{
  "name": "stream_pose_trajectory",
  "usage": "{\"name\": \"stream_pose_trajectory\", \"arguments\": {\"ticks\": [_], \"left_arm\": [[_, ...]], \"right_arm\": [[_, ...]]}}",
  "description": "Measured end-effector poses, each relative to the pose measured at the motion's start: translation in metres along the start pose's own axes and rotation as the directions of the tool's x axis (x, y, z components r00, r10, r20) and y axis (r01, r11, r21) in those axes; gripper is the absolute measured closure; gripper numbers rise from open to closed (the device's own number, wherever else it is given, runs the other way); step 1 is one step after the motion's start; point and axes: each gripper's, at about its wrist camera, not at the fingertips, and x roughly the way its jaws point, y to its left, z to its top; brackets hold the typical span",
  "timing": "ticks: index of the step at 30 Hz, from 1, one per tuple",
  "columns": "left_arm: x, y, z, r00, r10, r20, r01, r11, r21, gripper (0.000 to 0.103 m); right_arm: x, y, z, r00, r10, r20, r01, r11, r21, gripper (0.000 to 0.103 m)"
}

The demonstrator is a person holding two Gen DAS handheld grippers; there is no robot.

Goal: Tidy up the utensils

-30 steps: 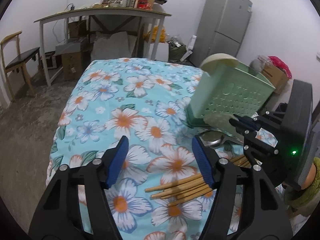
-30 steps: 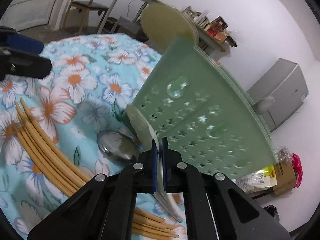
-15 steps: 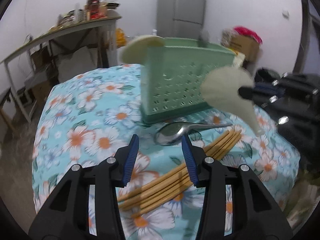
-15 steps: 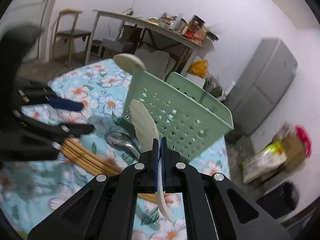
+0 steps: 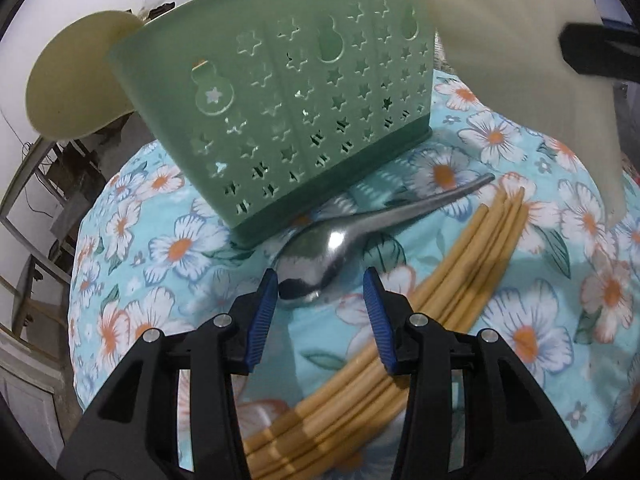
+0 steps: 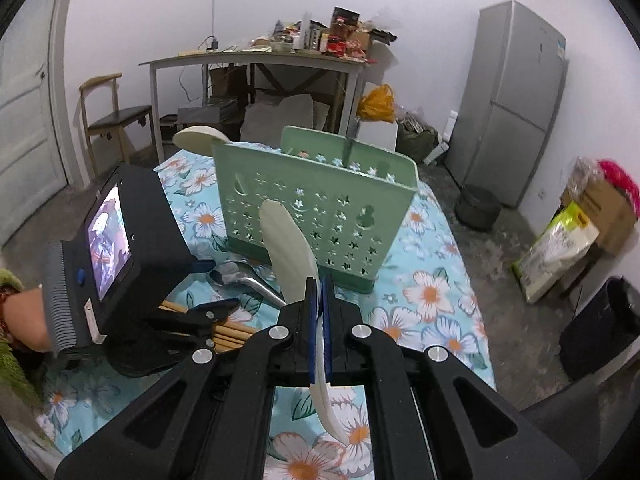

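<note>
Beside the holder (image 5: pixel 280 120), left tongs (image 5: pixel 320 304) straddle the spoon (image 5: pixel 320 264) bowl.

No legible text in either view. Green utensil basket (image 6: pixel 316 216) has only star and gourd-shaped cutouts, no lettering. Fridge (image 6: pixel 516 92) carries a small blue sticker near its top, too small to read. Packages on the far table (image 6: pixel 256 60) and the yellow-green bag (image 6: pixel 560 248) on the floor show print, unreadable. Camera screen (image 6: pixel 109 236) too blurred.
</note>
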Motion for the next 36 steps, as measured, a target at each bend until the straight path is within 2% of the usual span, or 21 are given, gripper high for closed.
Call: {"name": "stream_pose_trajectory", "arguments": {"ticks": [1, 2, 4, 6, 9, 12, 17, 19, 21, 25, 36], "left_arm": [[0.000, 0.000, 0.000, 1.000, 0.006, 0.007, -0.006, 1.000, 0.000, 0.064], [-0.002, 0.001, 0.000, 1.000, 0.020, 0.021, -0.020, 1.000, 0.002, 0.077], [-0.007, 0.003, 0.002, 0.997, 0.062, 0.048, -0.062, 0.998, 0.003, 0.083], [-0.015, 0.007, 0.003, 0.995, 0.075, 0.073, -0.075, 0.997, -0.004, 0.089], [-0.016, 0.015, 0.004, 0.996, 0.051, 0.066, -0.050, 0.998, -0.026, 0.091], [-0.002, 0.022, 0.001, 0.999, 0.043, 0.013, -0.043, 0.998, -0.044, 0.091], [0.013, 0.036, -0.001, 1.000, -0.021, -0.011, 0.019, 0.994, -0.112, 0.091], [0.013, 0.039, -0.003, 0.999, -0.036, 0.001, 0.036, 0.991, -0.130, 0.091], [0.013, 0.046, -0.004, 0.999, -0.039, 0.019, 0.041, 0.990, -0.135, 0.097], [-0.005, 0.045, -0.006, 0.997, -0.018, 0.069, 0.026, 0.992, -0.124, 0.099], [-0.075, 0.042, -0.002, 0.979, -0.025, 0.200, 0.060, 0.984, -0.169, 0.102]], "right_arm": [[0.001, -0.002, -0.001, 1.000, 0.003, -0.004, -0.003, 1.000, 0.011, 0.100], [0.002, -0.002, -0.001, 1.000, 0.003, -0.006, -0.003, 1.000, 0.017, 0.100], [0.005, -0.008, -0.003, 1.000, 0.003, -0.008, -0.003, 1.000, 0.029, 0.100], [0.007, -0.011, -0.004, 1.000, 0.005, -0.009, -0.005, 0.999, 0.039, 0.100], [0.013, -0.014, -0.005, 1.000, 0.019, -0.018, -0.018, 0.998, 0.057, 0.100], [0.017, -0.014, -0.007, 0.999, 0.033, -0.028, -0.031, 0.997, 0.073, 0.100], [0.022, -0.013, -0.007, 0.999, 0.043, -0.030, -0.041, 0.996, 0.085, 0.100], [0.024, -0.012, -0.007, 0.998, 0.044, -0.034, -0.041, 0.996, 0.086, 0.100], [0.025, -0.012, -0.006, 0.999, 0.040, -0.032, -0.037, 0.996, 0.084, 0.100], [0.025, -0.015, -0.006, 0.999, 0.033, -0.027, -0.031, 0.995, 0.093, 0.100], [0.019, -0.016, -0.008, 1.000, 0.025, -0.012, -0.024, 0.994, 0.108, 0.100]]}}
